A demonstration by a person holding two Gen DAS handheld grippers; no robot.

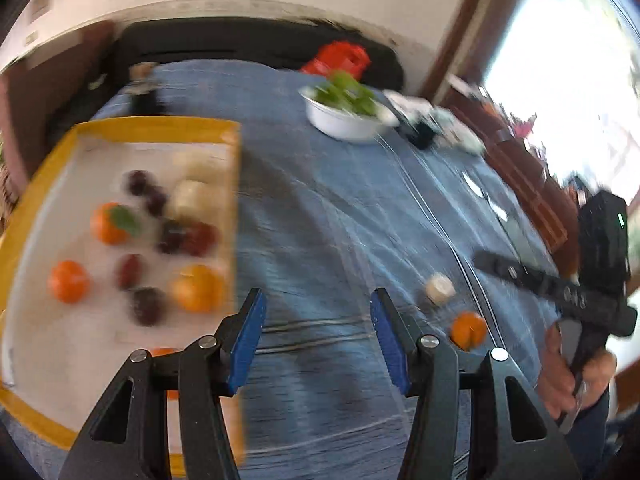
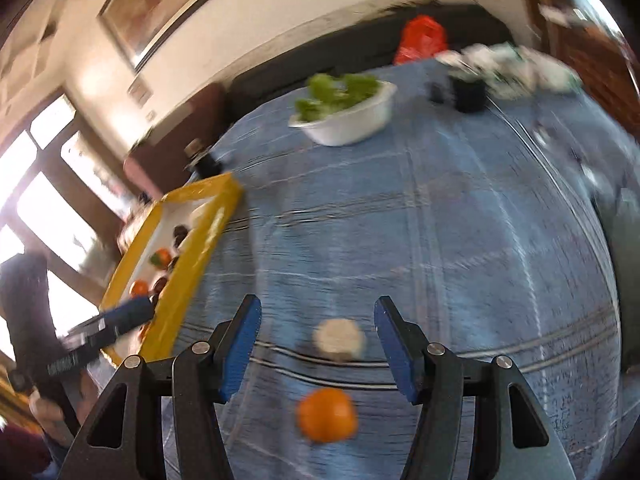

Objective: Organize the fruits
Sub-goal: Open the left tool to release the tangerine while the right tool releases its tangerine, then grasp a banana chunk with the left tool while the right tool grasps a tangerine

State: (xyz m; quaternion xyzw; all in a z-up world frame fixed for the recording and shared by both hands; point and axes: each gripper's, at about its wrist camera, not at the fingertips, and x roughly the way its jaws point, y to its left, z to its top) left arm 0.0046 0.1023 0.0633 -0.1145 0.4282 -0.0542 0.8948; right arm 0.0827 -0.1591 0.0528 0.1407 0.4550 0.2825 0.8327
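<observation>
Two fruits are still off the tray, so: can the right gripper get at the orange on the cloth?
Probably yes. The right gripper is open and empty, and the orange lies on bare tablecloth just below it; only the pale fruit sits nearby.

A blue cloth (image 2: 460, 240) covers the table; on it lie a yellow tray (image 1: 152, 128), a white bowl (image 2: 352, 120), an orange (image 2: 326, 414) and a pale fruit (image 2: 339, 338).

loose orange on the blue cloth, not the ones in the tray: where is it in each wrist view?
Left wrist: the round orange fruit lies low right on the blue checked tablecloth, right of the left gripper.
Right wrist: the same fruit lies low centre, under the open right gripper.
Shared landmark: the white bowl of green leaves at the far end of the cloth.
</observation>
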